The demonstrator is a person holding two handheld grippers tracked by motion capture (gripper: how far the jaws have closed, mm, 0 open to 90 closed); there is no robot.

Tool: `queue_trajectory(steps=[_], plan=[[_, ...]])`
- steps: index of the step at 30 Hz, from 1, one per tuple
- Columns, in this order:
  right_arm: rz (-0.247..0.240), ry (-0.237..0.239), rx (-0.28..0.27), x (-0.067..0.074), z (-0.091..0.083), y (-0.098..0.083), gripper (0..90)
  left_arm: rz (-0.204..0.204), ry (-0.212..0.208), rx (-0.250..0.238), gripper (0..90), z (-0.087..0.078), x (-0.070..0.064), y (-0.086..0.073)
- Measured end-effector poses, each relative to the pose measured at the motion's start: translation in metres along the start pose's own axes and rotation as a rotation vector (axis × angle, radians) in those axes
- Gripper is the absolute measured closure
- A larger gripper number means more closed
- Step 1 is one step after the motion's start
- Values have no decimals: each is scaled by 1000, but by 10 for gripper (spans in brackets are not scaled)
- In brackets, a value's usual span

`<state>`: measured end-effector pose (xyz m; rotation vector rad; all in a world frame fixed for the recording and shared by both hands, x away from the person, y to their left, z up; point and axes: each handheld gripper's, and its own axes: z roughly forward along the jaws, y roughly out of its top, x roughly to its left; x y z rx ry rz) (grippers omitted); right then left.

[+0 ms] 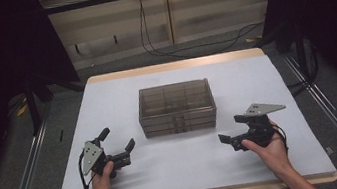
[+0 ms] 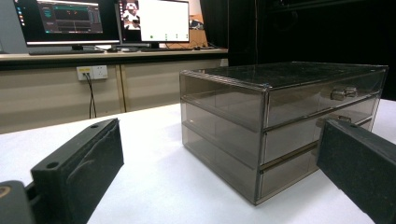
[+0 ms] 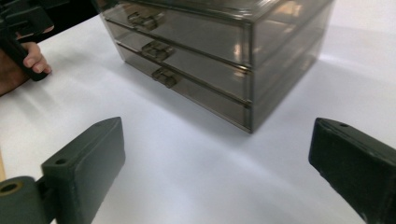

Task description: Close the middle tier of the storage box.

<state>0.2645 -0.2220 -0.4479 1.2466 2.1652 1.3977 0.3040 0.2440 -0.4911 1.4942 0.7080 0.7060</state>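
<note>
While all three drawers sit flush in the cabinet, we log the scene from left to right as follows.

Left gripper [image 1: 124, 154]: jaws spread wide, nothing between them; we hold it low over the white table [image 1: 106, 98], pointing toward the cabinet's near left corner, well short of touching.

Drawer cabinet [image 1: 177, 107]: smoky clear plastic, three shallow drawers stacked; it stands ahead of both grippers and between them, upright and square on the table. From the left gripper view its corner [image 2: 261, 140] lies just past the right jaw.

Drawer handles [image 3: 159, 50]: three small pulls in a column on the front face, ahead and to the left of the right gripper's jaws; none is touched.

Right gripper [image 1: 229, 135]: jaws wide apart and empty, aimed at the cabinet's near right corner, near it but apart.

Progress: we judge no drawer is opened, and nothing is gripped.

Left to do: close a gripper on a pull and draw that drawer out, likely bracing the cabinet with the other.
</note>
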Motion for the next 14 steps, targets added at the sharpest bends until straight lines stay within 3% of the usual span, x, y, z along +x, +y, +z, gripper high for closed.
queue_trajectory(steps=[7, 14], plan=[[11, -61, -18, -18, -20, -9, 9, 0, -1, 0, 9, 0, 0, 0], [61, -123, -42, -35, -37, -22, 8, -5, -2, 1, 9, 0, 0, 0]])
